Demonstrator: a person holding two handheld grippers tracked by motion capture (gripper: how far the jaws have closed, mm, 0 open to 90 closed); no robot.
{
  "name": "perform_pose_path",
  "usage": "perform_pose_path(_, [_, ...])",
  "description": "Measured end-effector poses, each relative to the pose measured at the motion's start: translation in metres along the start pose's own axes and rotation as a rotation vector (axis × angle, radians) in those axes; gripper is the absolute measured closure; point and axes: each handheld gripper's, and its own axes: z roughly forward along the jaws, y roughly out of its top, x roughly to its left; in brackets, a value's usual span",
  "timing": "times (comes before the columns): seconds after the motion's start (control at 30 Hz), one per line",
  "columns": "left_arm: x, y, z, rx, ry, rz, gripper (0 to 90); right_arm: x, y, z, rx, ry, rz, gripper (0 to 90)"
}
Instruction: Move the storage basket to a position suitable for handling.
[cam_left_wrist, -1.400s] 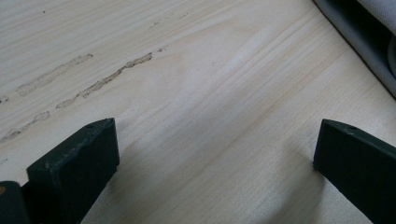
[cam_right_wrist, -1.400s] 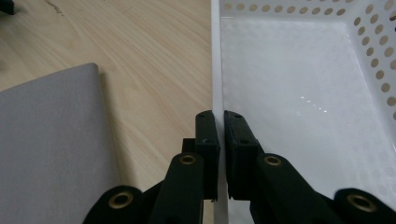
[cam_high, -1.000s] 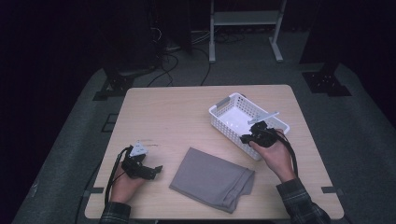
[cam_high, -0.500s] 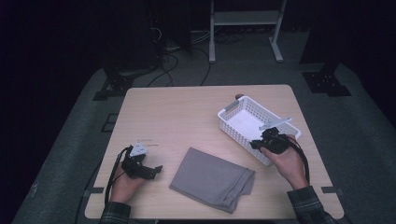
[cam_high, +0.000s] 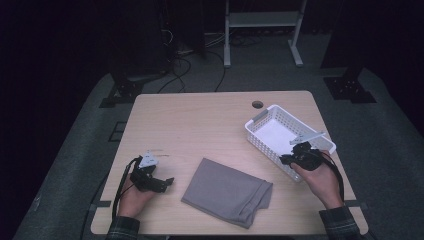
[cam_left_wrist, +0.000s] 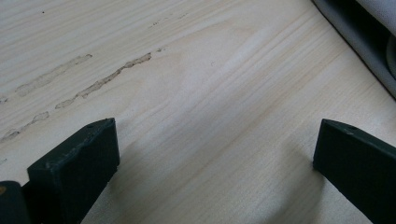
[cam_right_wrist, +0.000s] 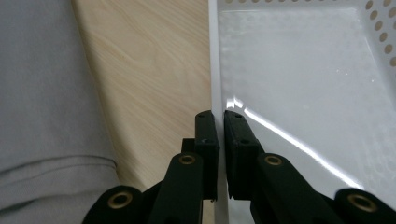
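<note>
High view: light wooden table (cam_high: 200, 125) standing in dark room, grey cloth (cam_high: 227, 191) lying near front edge. White basket (cam_high: 280, 135) sitting at right side, now nearer table's right edge than second ago. Right gripper (cam_high: 295, 159) pinching its near wall.

Left gripper view: left gripper (cam_left_wrist: 210, 163) resting on tabletop, jaws spread, nothing between.

Right gripper view: jaws pressing rim of basket (cam_right_wrist: 303, 70), cloth lying beside.
</note>
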Motion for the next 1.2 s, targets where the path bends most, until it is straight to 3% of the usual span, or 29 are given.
perform_pose_path(0.27, [0.0,0.0,0.0,0.0,-0.002,0.003,0.0,-0.004,-0.006,-0.005,0.002,-0.003,0.011,83.7])
perform_pose_path(0.43, [0.0,0.0,0.0,0.001,-0.005,0.005,0.0,-0.007,-0.007,-0.007,-0.009,0.01,0.024,78.5])
perform_pose_path(0.47, [0.0,0.0,0.0,0.001,-0.005,0.006,0.0,-0.008,-0.006,-0.008,-0.024,0.009,0.023,73.4])
perform_pose_path(0.67, [0.0,0.0,0.0,0.001,-0.006,0.007,0.0,-0.006,-0.001,-0.01,-0.036,0.024,0.022,62.6])
perform_pose_path(0.83, [-0.001,0.0,0.0,0.001,-0.006,0.009,0.0,-0.003,0.005,-0.009,-0.053,0.026,0.012,46.3])
perform_pose_path(1.2, [-0.001,-0.001,-0.001,0.002,-0.008,0.007,0.0,0.0,0.014,-0.003,-0.082,0.045,-0.004,31.7])
